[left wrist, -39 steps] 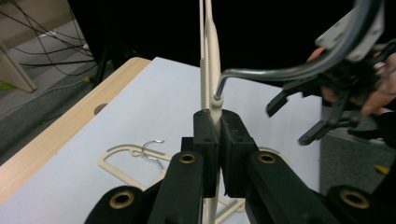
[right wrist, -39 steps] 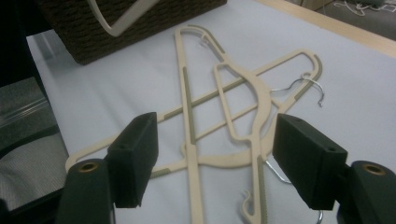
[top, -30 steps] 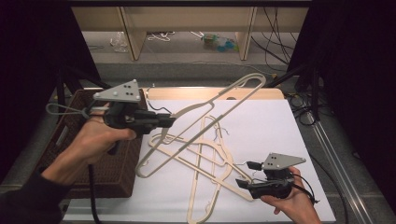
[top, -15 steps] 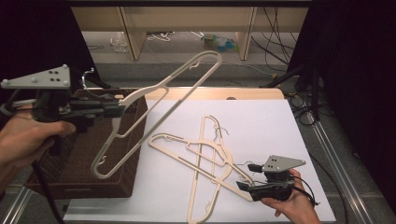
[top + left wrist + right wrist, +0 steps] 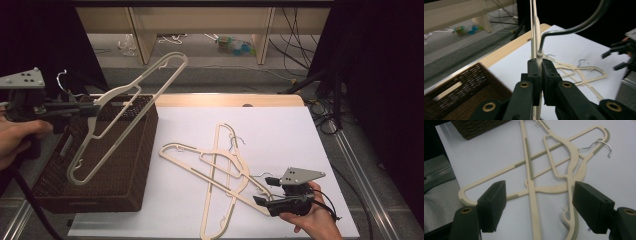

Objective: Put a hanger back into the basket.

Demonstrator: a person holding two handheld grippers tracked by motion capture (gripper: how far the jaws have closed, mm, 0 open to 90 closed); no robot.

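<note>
Progress looks to be about a third, going by how things lie: one cream hanger (image 5: pixel 125 112) is off the sheet and in the air above the brown wicker basket (image 5: pixel 127 165), not yet let go, while two more hangers (image 5: pixel 220 170) lie crossed on the white sheet. At the left, the left gripper (image 5: pixel 82 110) has its fingers (image 5: pixel 534 75) clamped tight on the neck of the raised hanger, just under its wire hook (image 5: pixel 571 28); the hanger tilts, lower end over the basket's opening, upper end reaching toward the back. What remains, I judge, is to drop this one in and carry over the other two.

To the right, the crossed pair sits mid-sheet, wire hooks pointing rightward. The right gripper (image 5: pixel 263 191) rests near their lower ends with its fingers (image 5: pixel 492 200) spread wide and nothing between them.

The bench (image 5: pixel 225 100) is pale wood under a white sheet (image 5: pixel 280 130). Behind it runs a grey floor with loose cables, wooden shelf legs and some litter; black curtains close both sides.
</note>
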